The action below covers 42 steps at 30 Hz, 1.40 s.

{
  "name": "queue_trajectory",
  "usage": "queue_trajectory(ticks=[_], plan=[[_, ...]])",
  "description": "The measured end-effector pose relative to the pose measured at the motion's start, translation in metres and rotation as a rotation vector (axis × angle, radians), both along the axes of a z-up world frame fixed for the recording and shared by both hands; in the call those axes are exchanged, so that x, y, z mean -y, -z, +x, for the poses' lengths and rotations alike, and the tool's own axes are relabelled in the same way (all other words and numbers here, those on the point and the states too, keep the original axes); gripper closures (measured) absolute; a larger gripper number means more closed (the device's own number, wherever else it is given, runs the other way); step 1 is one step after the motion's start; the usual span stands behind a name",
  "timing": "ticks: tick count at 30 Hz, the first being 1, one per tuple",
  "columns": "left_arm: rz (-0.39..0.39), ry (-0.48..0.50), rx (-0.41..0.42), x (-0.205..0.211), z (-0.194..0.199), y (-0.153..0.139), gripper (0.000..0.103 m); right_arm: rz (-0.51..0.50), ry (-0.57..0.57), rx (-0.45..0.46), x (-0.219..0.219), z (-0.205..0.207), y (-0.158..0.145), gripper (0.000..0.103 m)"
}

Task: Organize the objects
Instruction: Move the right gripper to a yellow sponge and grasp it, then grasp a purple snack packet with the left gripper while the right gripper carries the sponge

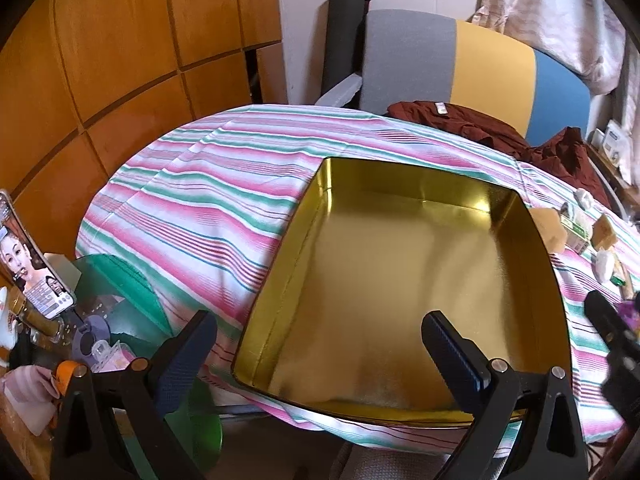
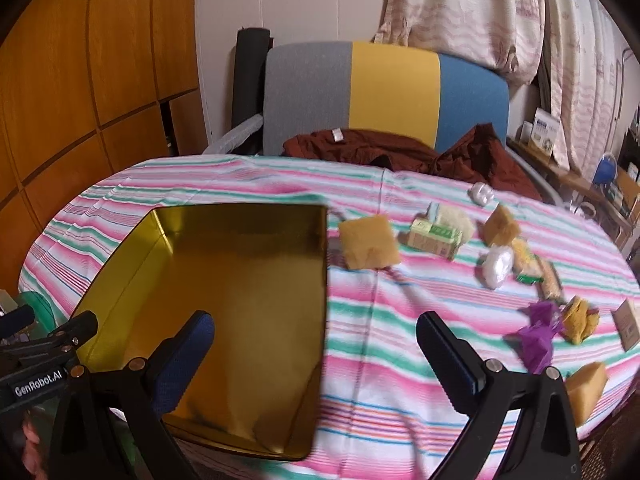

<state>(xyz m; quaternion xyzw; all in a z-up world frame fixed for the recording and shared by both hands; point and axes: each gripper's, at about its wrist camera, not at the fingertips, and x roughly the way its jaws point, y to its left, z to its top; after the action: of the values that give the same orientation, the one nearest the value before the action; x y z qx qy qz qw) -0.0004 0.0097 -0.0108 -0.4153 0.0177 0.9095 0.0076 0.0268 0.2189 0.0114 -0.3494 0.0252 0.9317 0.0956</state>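
Observation:
An empty gold tin box (image 1: pixel 392 280) sits on the striped tablecloth; it also shows in the right wrist view (image 2: pixel 240 300). My left gripper (image 1: pixel 316 340) is open and empty over the tin's near left edge. My right gripper (image 2: pixel 316 340) is open and empty above the tin's right wall. Small objects lie to the right of the tin: a yellow sponge (image 2: pixel 370 242), a green-and-tan carton (image 2: pixel 436 240), a white wrapped lump (image 2: pixel 496 266), a purple wrapper (image 2: pixel 538 330) and more sponge pieces (image 2: pixel 586 388). Some show at the right edge of the left wrist view (image 1: pixel 576 226).
A dark red garment (image 2: pixel 400 152) lies at the table's far edge before a grey, yellow and blue chair (image 2: pixel 384 92). A phone (image 1: pixel 32 264) and clutter stand left of the table. Wooden cabinets (image 1: pixel 100 60) line the left; curtains (image 2: pixel 500 12) hang at the right.

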Motion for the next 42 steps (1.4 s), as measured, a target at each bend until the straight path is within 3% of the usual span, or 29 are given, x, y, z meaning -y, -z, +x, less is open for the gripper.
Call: queue_trajectory(ticks=[6, 16, 23, 33, 42], plan=[[-0.028, 0.085, -0.018, -0.025, 0.012, 0.001, 0.0, -0.004, 0.058, -0.037, -0.052, 0.024, -0.007, 0.0], [-0.126, 0.195, -0.023, -0.073, 0.034, 0.004, 0.0, 0.039, 0.386, 0.016, -0.178, 0.083, -0.004, 0.002], [-0.124, 0.227, -0.015, -0.095, 0.041, 0.004, 0.0, -0.052, 0.569, 0.076, -0.247, 0.127, 0.018, 0.007], [-0.112, 0.282, 0.016, -0.131, 0.048, 0.003, 0.0, -0.207, 0.533, 0.152, -0.272, 0.128, 0.064, 0.026], [-0.117, 0.371, 0.023, -0.175, 0.052, -0.003, 0.0, -0.199, 0.471, 0.091, -0.286, 0.132, 0.065, 0.048]])
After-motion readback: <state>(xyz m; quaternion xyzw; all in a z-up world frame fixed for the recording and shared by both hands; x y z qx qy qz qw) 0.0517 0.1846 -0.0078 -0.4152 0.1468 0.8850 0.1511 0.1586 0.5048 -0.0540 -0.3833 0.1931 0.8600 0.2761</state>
